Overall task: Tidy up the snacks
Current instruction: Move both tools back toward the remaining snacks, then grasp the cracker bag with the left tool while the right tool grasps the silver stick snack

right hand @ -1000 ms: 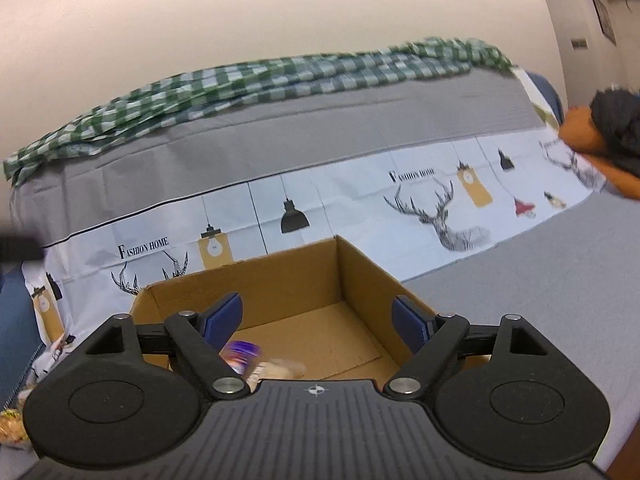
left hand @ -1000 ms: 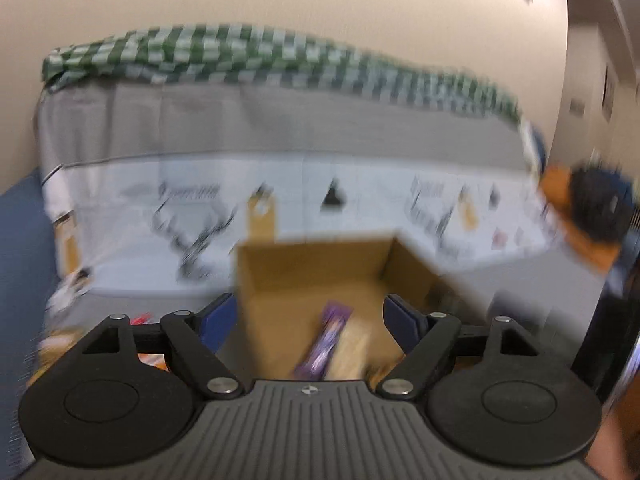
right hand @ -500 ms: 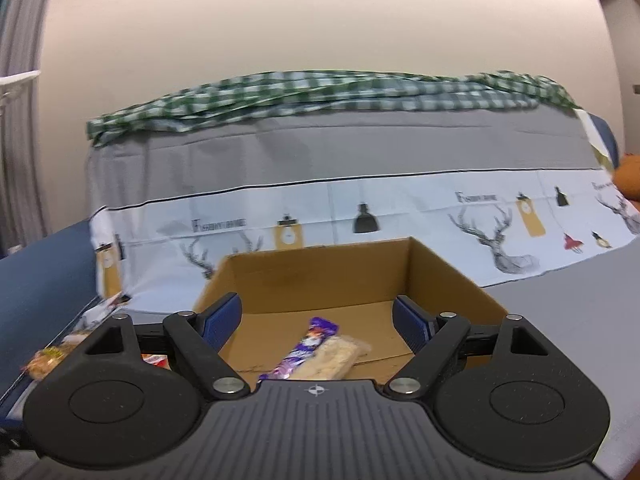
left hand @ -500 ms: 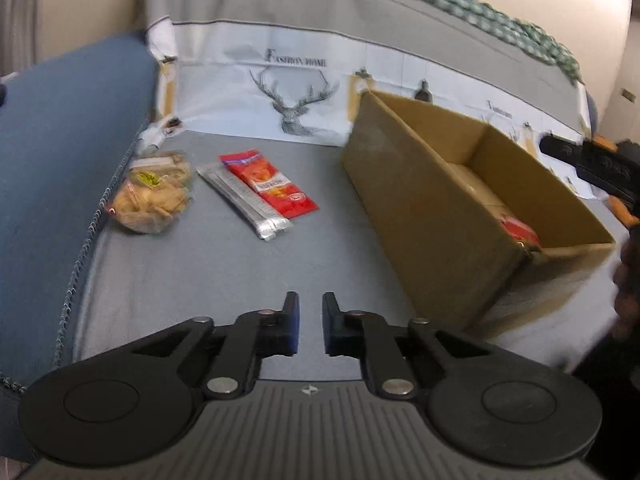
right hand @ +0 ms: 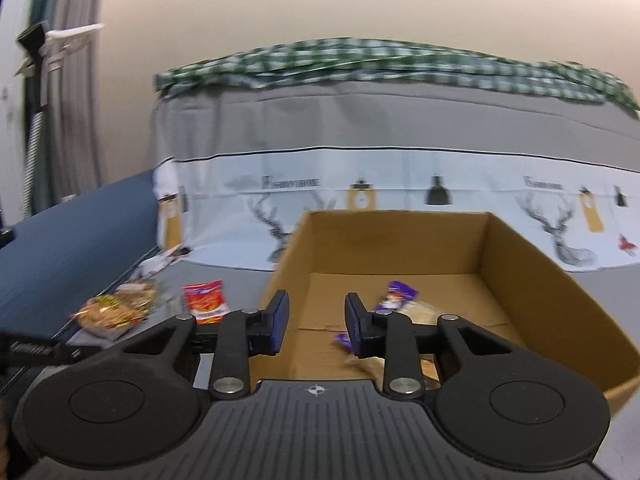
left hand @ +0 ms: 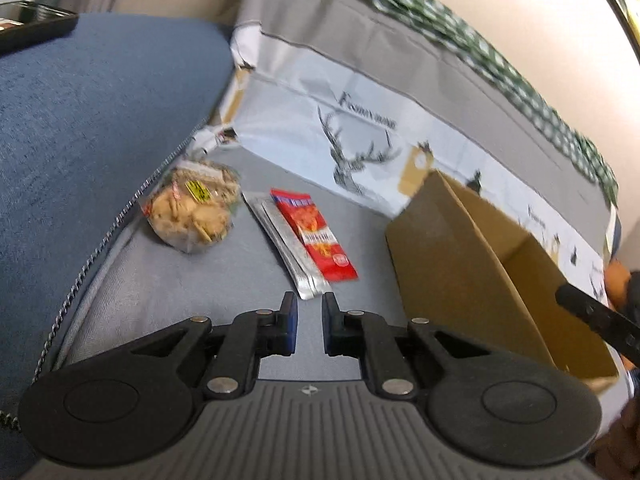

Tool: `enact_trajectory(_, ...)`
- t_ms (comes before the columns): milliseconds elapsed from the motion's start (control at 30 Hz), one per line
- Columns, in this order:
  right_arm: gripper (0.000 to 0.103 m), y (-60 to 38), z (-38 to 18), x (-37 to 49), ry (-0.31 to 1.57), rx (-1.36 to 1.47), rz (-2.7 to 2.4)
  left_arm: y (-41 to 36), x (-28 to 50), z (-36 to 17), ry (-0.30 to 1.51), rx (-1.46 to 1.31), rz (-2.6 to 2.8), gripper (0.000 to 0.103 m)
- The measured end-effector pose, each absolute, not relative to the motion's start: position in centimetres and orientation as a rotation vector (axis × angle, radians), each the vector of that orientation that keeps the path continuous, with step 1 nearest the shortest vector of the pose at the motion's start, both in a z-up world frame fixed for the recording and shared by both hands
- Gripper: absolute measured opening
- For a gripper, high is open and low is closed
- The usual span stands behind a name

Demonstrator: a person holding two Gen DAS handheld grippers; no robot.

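Note:
My left gripper (left hand: pixel 309 304) is shut with nothing in it, low over the grey cover, its tips just short of the near end of a silver packet (left hand: pixel 288 248). A red snack packet (left hand: pixel 316 236) lies against the silver one. A clear bag of crackers (left hand: pixel 192 212) sits further left. The open cardboard box (left hand: pixel 452 260) stands to the right. My right gripper (right hand: pixel 317 300) hovers at the box's near left corner (right hand: pixel 280 280), jaws closing with nothing between them. Inside the box lie a purple wrapper (right hand: pixel 396 292) and a pale bar (right hand: pixel 420 312).
A blue cushion (left hand: pixel 80 120) borders the snacks on the left. Behind stands an upright grey cover with a deer print (left hand: pixel 360 152), topped by a green checked cloth (right hand: pixel 360 64). A dark flat object (left hand: pixel 32 28) lies on the cushion's far corner.
The left gripper swung from above the box to the loose snacks, shut, then sank closer to the silver packet. The right gripper's jaws narrowed and it shifted toward the box's left side.

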State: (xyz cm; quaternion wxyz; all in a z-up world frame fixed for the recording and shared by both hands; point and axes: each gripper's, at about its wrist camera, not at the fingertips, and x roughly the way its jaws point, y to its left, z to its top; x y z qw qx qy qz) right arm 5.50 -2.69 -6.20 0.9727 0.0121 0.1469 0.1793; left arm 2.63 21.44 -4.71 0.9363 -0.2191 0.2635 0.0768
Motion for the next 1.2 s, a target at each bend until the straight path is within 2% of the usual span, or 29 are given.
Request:
enact_trajectory(133,0.032,-1.8,-5.5,5.5,0.302,0.006,0.427,22.4,3.2,-5.2,0.493,-0.494,0.235,0.014)
enact_trajectory(233,0.032,-0.9,-5.1,5.6,0.324,-0.003,0.455,23.4,3.8,-5.9,0.488,-0.528,0.347,0.028)
enact_trajectory(400,0.033,2.7,-3.7,6.4,0.385,0.008,0.569,25.4,3.8,-6.7,0.453,-0.617,0.477,0.035)
enact_trajectory(467,0.033,5.0,-3.2,7.1,0.42,-0.008,0.612,26.3,3.8,-7.1,0.446,-0.656,0.527,0.045)
enact_trajectory(633,0.035,11.5,-4.0,10.6,0.545,-0.083,0.632,27.8,3.2,-7.4,0.388,-0.738,0.574,0.045)
enact_trajectory(733,0.047,14.1,-5.7,13.4,0.618,-0.108,0.593,27.9,3.2,-7.3,0.351,-0.741,0.573,0.051)
enact_trajectory(933,0.061,16.7,-9.7,17.5,0.696,-0.184,0.559,27.7,4.8,-7.6,0.358,-0.704,0.623,0.051)
enact_trajectory(1100,0.062,18.0,-11.8,19.5,0.75,-0.228,0.6,27.5,6.1,-8.0,0.37,-0.645,0.66,0.052)
enact_trajectory(1200,0.053,18.6,-12.5,19.8,0.77,-0.25,0.625,27.8,6.6,-8.1,0.366,-0.638,0.657,0.052)
